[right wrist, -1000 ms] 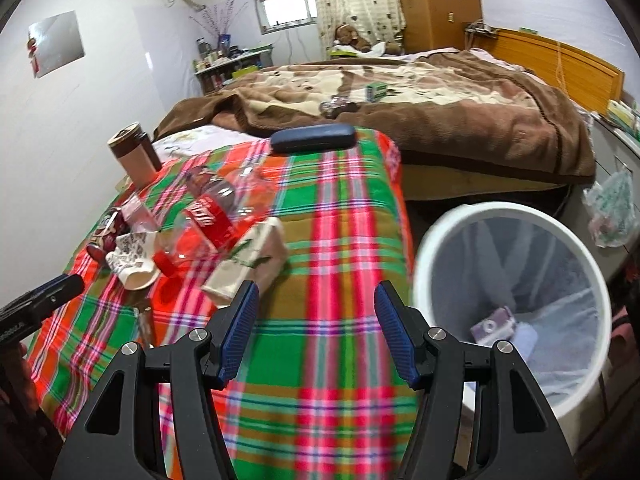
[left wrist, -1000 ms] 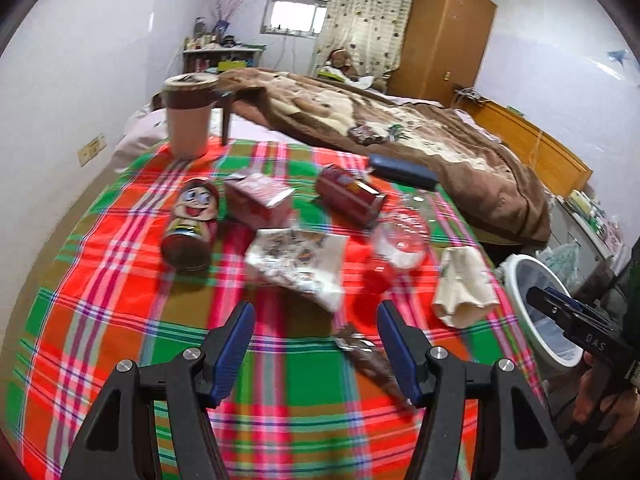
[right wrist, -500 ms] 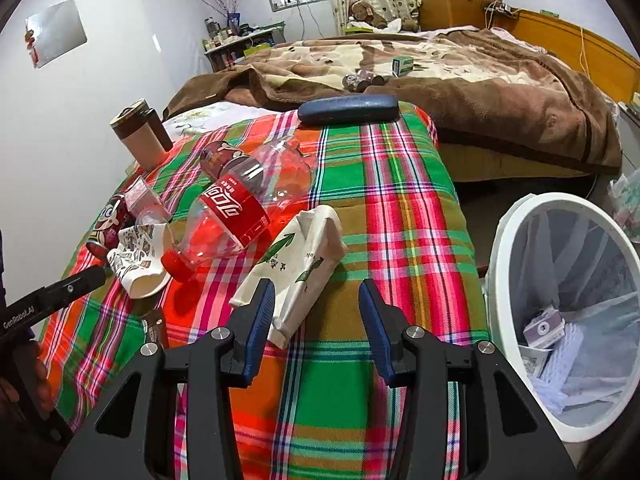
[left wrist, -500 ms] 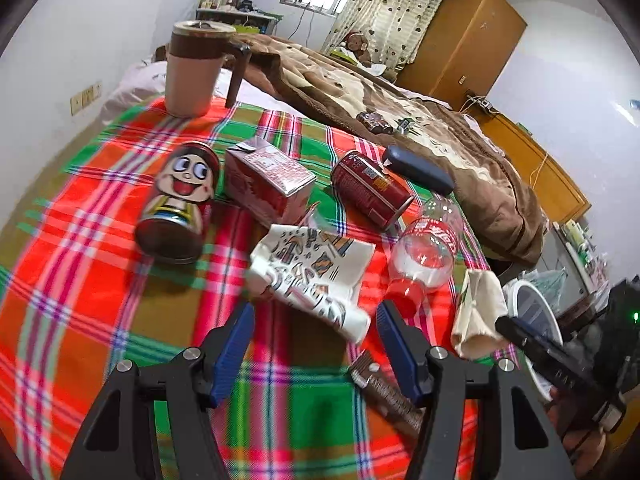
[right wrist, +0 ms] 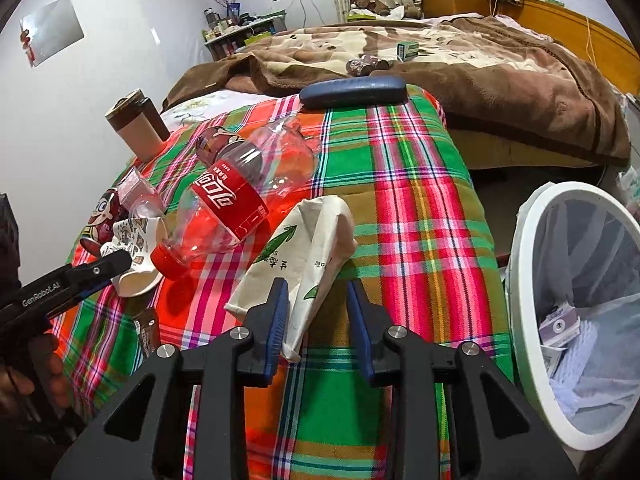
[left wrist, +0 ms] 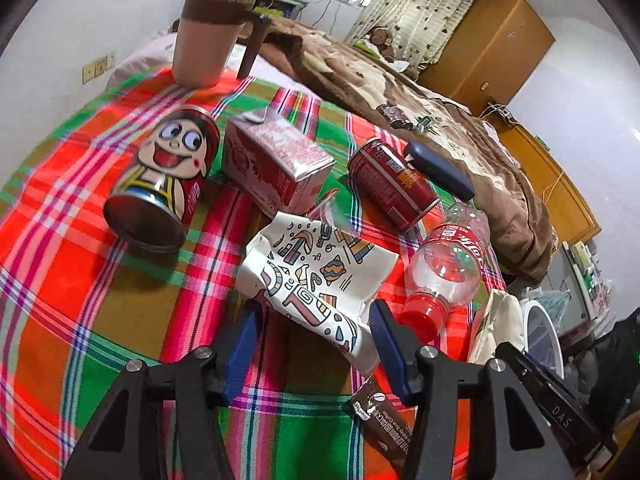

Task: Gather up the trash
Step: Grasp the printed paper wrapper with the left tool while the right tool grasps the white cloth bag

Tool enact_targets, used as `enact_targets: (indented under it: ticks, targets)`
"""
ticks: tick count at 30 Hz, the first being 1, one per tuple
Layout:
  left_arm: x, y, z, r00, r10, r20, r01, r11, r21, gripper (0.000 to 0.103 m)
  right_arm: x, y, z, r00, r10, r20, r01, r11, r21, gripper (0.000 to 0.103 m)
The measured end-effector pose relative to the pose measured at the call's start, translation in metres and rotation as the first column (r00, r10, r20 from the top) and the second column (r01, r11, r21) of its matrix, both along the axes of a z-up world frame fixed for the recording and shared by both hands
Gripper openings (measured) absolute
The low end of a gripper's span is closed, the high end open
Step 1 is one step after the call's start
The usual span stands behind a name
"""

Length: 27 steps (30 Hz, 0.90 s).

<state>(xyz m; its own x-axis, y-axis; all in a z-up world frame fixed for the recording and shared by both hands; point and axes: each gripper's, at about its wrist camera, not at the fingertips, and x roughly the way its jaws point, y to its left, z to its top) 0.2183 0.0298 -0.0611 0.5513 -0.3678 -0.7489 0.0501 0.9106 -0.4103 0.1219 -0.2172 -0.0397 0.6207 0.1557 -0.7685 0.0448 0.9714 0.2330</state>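
Plaid bedcover (right wrist: 400,208) holds litter: both grippers gape, the right gripper (right wrist: 318,308) straddling a flattened paper cup (right wrist: 316,236) (light, crushable), best pinched mid-body.

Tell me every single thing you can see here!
Can: 1, red with a cartoon face, lying left.
Carton: 1, red, beside it.
Soda can: 1, dark red, lying.
Bottle: 1, clear, red cap, lying.
Patterned cup: 1, white, crushed.
Paper bag: 1, cream, near edge.
Brown wrapper: 1, front.
Case: 1, dark blue, far end.
Mug: 1, brown, back.
Bin: 1, white, right.
Left claw: open around cup.
Right claw: open around bag.
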Motion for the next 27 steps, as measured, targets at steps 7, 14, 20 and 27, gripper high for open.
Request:
enact_targets:
  ticks: [7,14,20,27]
  targets:
    - [0.007,-0.006,-0.007,1.0,-0.011,-0.021,0.01,0.999,-0.042,0.033,0.001,0.0,-0.002,1.0,0.0,0.002,0.0,1.0,-0.008,0.013]
    - [0.005,-0.007,-0.008,1.0,0.0,-0.017,-0.001,0.999,-0.046,0.019,0.0,-0.004,-0.004,1.0,0.0,0.006,0.0,1.0,0.013,0.011]
    - [0.001,-0.005,-0.001,1.0,0.003,0.015,-0.003,1.0,-0.022,0.017,-0.003,-0.005,-0.003,1.0,0.004,0.016,-0.004,1.0,0.018,0.009]
    - [-0.009,0.001,0.007,0.999,-0.001,0.044,0.001,1.0,0.002,0.017,-0.008,-0.008,0.0,0.999,-0.005,0.033,0.004,1.0,0.02,0.007]
